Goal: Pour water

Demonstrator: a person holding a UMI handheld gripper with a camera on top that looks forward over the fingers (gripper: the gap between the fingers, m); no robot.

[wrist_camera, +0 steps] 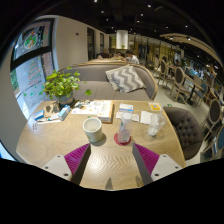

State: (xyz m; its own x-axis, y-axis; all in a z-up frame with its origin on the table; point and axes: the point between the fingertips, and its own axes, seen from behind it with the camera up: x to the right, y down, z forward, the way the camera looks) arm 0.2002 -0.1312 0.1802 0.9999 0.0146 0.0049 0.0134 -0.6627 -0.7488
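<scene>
A white cup (pixel 92 127) stands on the light wooden table (pixel 110 165), beyond my fingers and slightly left of centre. To its right a small clear bottle (pixel 123 130) stands upright on a red coaster (pixel 122 140). My gripper (pixel 111 160) is open, its two fingers spread wide over bare tabletop with nothing between them. The magenta pads (pixel 75 156) face inward. Both cup and bottle are a short way ahead of the fingertips.
A potted green plant (pixel 62 87) stands at the table's far left. Books and papers (pixel 100 108) lie across the far side. A grey sofa with a patterned cushion (pixel 126 78) stands behind the table, a grey chair (pixel 186 127) at the right.
</scene>
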